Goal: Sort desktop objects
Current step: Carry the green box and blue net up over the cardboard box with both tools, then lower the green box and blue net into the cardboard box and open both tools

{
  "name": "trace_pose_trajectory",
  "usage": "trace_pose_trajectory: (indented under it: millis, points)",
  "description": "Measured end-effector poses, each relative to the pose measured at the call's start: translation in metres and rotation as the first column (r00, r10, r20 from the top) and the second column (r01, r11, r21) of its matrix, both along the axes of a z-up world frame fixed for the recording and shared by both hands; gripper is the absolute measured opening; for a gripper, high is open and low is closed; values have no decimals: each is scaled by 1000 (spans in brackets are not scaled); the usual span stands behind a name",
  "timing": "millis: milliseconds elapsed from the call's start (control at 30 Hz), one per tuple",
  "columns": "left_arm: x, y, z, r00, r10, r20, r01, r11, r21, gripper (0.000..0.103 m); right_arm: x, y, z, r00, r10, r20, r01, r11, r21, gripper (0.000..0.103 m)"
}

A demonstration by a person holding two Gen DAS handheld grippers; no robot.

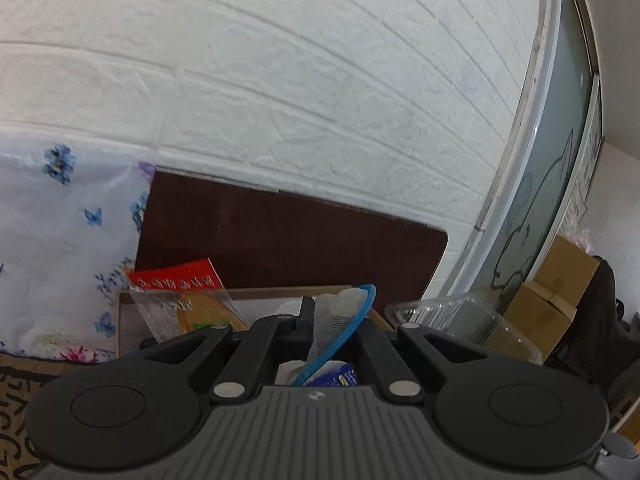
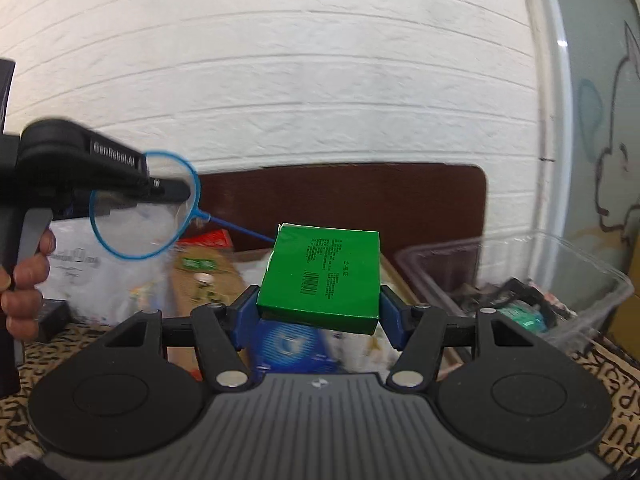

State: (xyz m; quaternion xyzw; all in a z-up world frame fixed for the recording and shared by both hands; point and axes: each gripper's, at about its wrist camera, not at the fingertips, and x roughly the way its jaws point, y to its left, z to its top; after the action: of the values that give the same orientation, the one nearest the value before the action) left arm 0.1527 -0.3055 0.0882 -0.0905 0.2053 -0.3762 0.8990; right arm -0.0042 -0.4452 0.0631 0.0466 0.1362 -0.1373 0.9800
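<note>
In the left wrist view, a small blue-rimmed fish net with white mesh (image 1: pixel 347 320) is seen pinched between the fingers of the left gripper (image 1: pixel 332 320), which are drawn narrow around it; the hoop rises upward past the fingertips. Behind it, a shallow brown cardboard box (image 1: pixel 248 294) is seen holding a clear plastic packet with a red header card (image 1: pixel 180 296). A blue and white carton (image 1: pixel 336 376) is partly seen below the net, between the gripper's arms. A dark brown board (image 1: pixel 280 236) is leaned against a white brick-pattern wall (image 1: pixel 280 80), and a clear plastic clamshell container (image 1: pixel 452 316) lies to the right of the box.

In the right wrist view, a flat green cardboard box with black printing (image 2: pixel 324 276) is gripped at its two sides by the blue pads (image 2: pixel 390 316) of the right gripper (image 2: pixel 318 316) and is held above the table. The left gripper (image 2: pixel 168 192) is seen at the left, raised, with the net's hoop (image 2: pixel 144 204) around its tip and a hand (image 2: pixel 24 288) on its handle. A clear plastic tub (image 2: pixel 560 264) with dark items inside stands to the right, on a leopard-pattern cloth (image 2: pixel 608 368).
</note>
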Motion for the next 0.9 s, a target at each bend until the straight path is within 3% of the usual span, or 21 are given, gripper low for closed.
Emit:
trace_pose_trajectory:
  millis: [167, 367, 433, 500, 567, 633, 767, 900]
  points:
    - [14, -15, -27, 998, -7, -55, 9, 999, 41, 0, 5, -33, -17, 998, -48, -40, 49, 998, 27, 61]
    - [25, -15, -32, 997, -6, -77, 9, 999, 37, 1, 20, -55, -34, 993, -80, -81, 85, 995, 52, 61]
    - [26, -12, -32, 997, -7, -79, 9, 1000, 29, 16, 22, -58, -39, 992, -90, -91, 96, 993, 63, 61]
    - [26, -7, -30, 997, 5, -81, -4, 1000, 10, 56, 24, -60, -42, 991, -92, -94, 99, 992, 73, 61]
    - [25, -2, -27, 997, 29, -74, -30, 1000, -10, 68, 28, -61, -41, 992, -91, -87, 97, 993, 74, 61]
    - [24, 4, -22, 997, 32, -67, -34, 999, -29, 72, 32, -61, -36, 994, -82, -70, 88, 992, 86, 61]
    - [22, 17, -11, 996, 52, -67, -57, 996, -71, 90, 45, -53, -22, 998, -55, -26, 57, 996, 70, 61]
    - [17, 30, -1, 996, 79, -43, -82, 993, -85, 94, 61, -36, -12, 1000, 10, 4, -10, 997, 76, 61]
